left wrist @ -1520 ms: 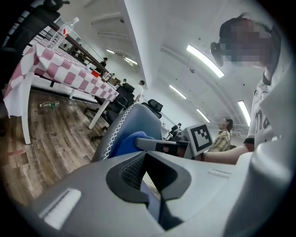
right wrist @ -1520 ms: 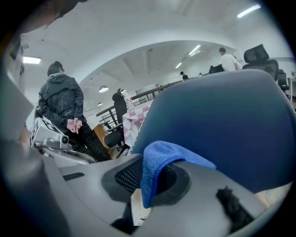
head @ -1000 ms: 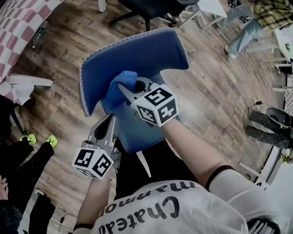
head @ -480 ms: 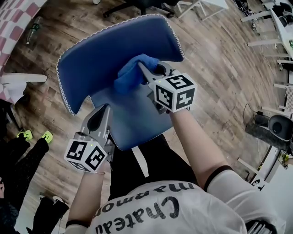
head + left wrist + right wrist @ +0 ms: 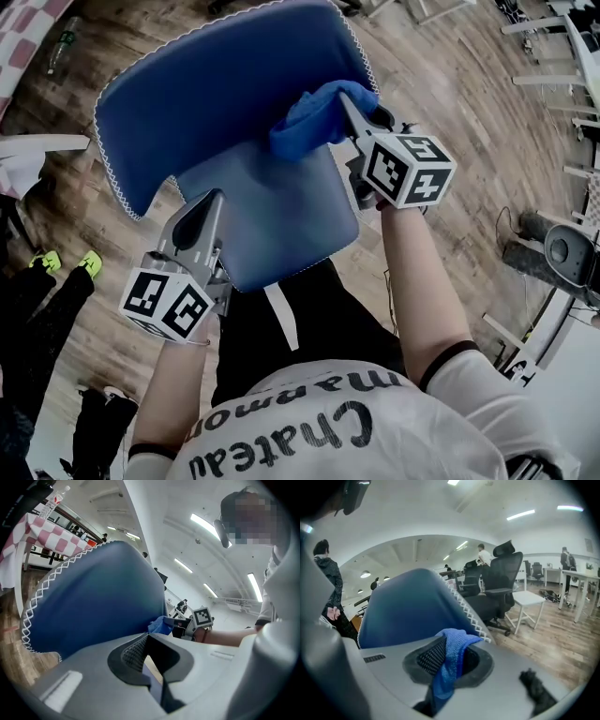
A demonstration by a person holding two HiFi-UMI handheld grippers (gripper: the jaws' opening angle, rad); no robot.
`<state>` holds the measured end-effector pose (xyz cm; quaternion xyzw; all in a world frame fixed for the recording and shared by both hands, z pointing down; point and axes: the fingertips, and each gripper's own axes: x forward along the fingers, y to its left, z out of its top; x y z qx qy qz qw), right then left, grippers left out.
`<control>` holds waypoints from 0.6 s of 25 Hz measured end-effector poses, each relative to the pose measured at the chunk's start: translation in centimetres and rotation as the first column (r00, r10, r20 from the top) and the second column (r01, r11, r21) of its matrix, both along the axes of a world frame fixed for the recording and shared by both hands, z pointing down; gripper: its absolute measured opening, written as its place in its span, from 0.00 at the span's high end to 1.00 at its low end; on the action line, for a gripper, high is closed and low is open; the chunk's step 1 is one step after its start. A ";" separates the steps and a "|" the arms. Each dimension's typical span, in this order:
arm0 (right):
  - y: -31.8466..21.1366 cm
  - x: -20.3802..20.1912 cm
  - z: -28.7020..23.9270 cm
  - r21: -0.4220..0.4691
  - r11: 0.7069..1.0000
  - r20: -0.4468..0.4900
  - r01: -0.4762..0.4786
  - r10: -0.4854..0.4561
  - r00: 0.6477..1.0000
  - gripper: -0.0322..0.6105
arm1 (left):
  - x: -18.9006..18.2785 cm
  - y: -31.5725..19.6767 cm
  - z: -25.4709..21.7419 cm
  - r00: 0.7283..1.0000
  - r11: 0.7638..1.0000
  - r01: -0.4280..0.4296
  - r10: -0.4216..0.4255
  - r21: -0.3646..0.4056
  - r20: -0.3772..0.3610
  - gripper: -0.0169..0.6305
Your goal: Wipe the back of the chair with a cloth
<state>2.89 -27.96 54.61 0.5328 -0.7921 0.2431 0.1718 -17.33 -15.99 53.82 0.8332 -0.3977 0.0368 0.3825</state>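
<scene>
head view, looking steeply down: a blue chair back (image 5: 216, 103) w/ white zigzag edge stitching fills the top of the frame, and the seat (image 5: 267, 220) is below it, nearer my body.

my right gripper (image 5: 345, 101) is pinching a bunched blue cloth (image 5: 319, 117). in the right gripper view the cloth (image 5: 449, 656) sits wedged between the two jaws, and a fold spills over the tip toward the back (image 5: 410, 609). the cloth is at the back's right edge, up by the stitched corner. it looks to be touching the fabric there, tho i can't see the contact itself.

my left gripper (image 5: 200, 225) is low, by the seat's front-left side, well apart from the cloth. in the left gripper view its jaws stand a little apart w/ nothing between them, only a sliver of floor showing thru. farther off, that view shows the back (image 5: 93, 602), the cloth (image 5: 161, 625) and the right gripper (image 5: 187, 623) just beside the back's far edge.

key relation: almost all of the back lies to the left of the cloth. its long axis runs side to side across my view. the right gripper is the nearer one by far. so i judge the next stroke should sweep left across the back, cloth kept pressed on.
</scene>
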 end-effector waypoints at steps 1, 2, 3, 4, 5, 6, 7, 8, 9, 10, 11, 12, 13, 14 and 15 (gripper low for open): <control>0.1 0.6 -0.2 0.005 1.000 0.002 -0.017 0.017 1.000 0.88 | -0.1 0.0 -0.2 1.000 1.000 -0.003 0.003 0.005 -0.004 0.97; 0.2 1.1 -0.3 0.011 0.999 0.006 -0.033 0.033 0.999 0.88 | -0.1 -0.1 -0.3 1.000 1.000 -0.008 0.008 0.012 -0.003 0.97; 0.3 1.5 -0.4 0.015 0.999 0.008 -0.047 0.047 0.999 0.88 | -0.1 -0.1 -0.4 1.000 1.000 -0.014 0.014 0.020 0.000 0.97; 0.5 1.9 -0.4 0.019 0.998 0.003 -0.059 0.059 0.998 0.88 | -0.1 -0.1 -0.4 1.000 1.000 -0.019 0.019 0.025 0.004 0.97; 0.7 2.3 -0.4 0.021 0.997 -0.007 -0.073 0.073 0.997 0.88 | -0.1 0.0 -0.5 1.000 0.999 -0.022 0.022 0.030 0.007 0.97; 0.9 2.7 -0.4 0.022 0.996 -0.016 -0.090 0.090 0.996 0.88 | -0.1 0.0 -0.5 1.000 0.999 -0.023 0.023 0.033 0.010 0.97; 1.2 3.0 -0.4 0.022 0.993 -0.017 -0.112 0.112 0.994 0.88 | -0.2 0.1 -0.6 1.000 0.999 -0.022 0.022 0.035 0.014 0.97; 1.4 3.3 -0.6 0.023 0.990 -0.007 -0.136 0.136 0.991 0.88 | -0.3 0.1 -0.6 1.000 0.999 -0.018 0.018 0.037 0.017 0.97; 1.6 3.4 -0.7 0.024 0.987 0.009 -0.156 0.156 0.988 0.88 | -0.4 0.1 -0.7 1.000 0.999 -0.011 0.011 0.037 0.019 0.97; 1.8 3.4 -0.8 0.025 0.985 0.026 -0.169 0.169 0.985 0.88 | -0.6 0.2 -0.7 1.000 0.999 -0.004 0.003 0.036 0.020 0.97; 2.0 3.0 -0.8 0.024 0.985 0.039 -0.173 0.172 0.984 0.88 | -0.8 0.2 -0.7 1.000 0.999 0.003 -0.004 0.033 0.021 0.97; 2.1 2.3 -0.8 0.021 0.986 0.047 -0.166 0.165 0.985 0.88 | -1.0 0.3 -0.6 1.000 1.000 0.009 -0.009 0.028 0.022 0.97; 2.3 1.4 -0.7 0.018 0.988 0.053 -0.151 0.150 0.987 0.88 | -1.2 0.3 -0.5 1.000 1.000 0.012 -0.013 0.021 0.026 0.97; 2.3 0.1 -0.5 0.013 0.992 0.056 -0.129 0.128 0.990 0.88 | -1.5 0.4 -0.5 0.999 1.000 0.015 -0.015 0.014 0.030 0.97; 2.3 -1.3 -0.4 0.010 0.995 0.059 -0.103 0.102 0.993 0.88 | -1.8 0.4 -0.5 0.999 1.000 0.018 -0.019 0.009 0.034 0.97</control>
